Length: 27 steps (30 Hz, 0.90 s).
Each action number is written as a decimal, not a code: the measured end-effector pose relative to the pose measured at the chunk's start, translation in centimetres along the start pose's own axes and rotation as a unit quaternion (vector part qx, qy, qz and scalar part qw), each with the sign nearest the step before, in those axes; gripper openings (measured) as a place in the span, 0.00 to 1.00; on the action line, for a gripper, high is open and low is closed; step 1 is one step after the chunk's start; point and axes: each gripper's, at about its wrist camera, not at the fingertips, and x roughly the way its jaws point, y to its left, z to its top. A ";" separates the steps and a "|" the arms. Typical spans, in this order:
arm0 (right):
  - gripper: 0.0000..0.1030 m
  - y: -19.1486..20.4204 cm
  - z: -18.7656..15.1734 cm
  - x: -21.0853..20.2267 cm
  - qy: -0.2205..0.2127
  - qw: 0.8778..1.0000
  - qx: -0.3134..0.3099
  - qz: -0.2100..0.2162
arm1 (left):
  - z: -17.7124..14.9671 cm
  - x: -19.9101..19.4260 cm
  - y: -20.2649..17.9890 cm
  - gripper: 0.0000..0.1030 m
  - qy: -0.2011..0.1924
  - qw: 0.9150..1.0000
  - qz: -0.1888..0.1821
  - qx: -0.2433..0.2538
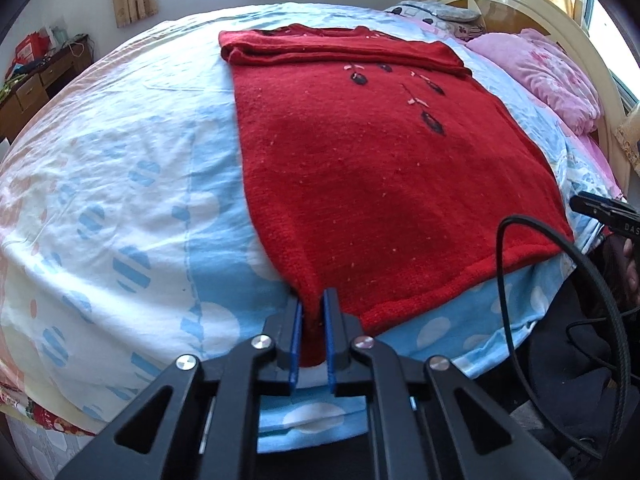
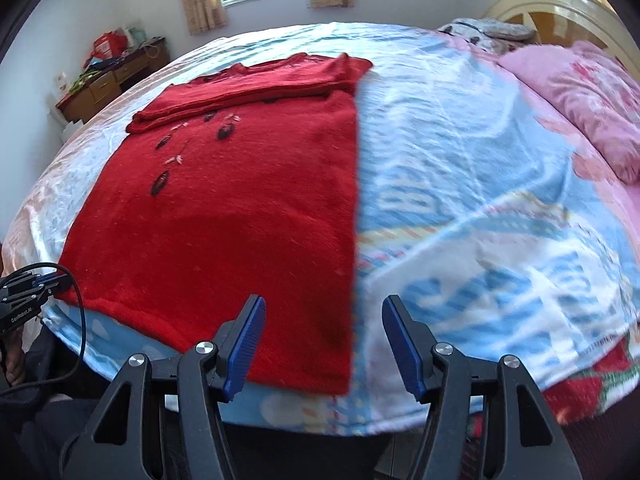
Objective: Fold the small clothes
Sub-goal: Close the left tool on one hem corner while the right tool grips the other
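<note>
Left wrist view: the left gripper [image 1: 314,320] has its jaws closed on the near left hem corner of the red sweater [image 1: 380,168], which lies flat near the bed's [image 1: 120,200] front edge.

Right wrist view: the right gripper [image 2: 324,344] stands half open, straddling the near right hem corner without touching. I judge it must close there before both lift the hem to fold.
</note>
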 end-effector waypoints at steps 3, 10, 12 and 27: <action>0.60 -0.2 -0.4 0.1 0.010 1.000 0.003 0.009 | 0.1 0.2 0.1 0.11 0.000 1.000 -0.001 -0.002; 0.60 0.2 -1.1 1.1 0.035 0.999 0.002 0.026 | 0.0 0.4 0.2 0.14 -0.003 1.000 -0.003 -0.005; 0.60 0.3 -1.2 1.4 0.043 0.999 0.001 0.033 | 0.0 0.4 0.3 0.14 -0.004 1.000 -0.005 -0.004; 0.06 0.8 -1.6 2.0 0.060 0.996 0.006 0.059 | 0.1 -0.4 -0.8 0.09 -0.021 0.999 0.005 0.033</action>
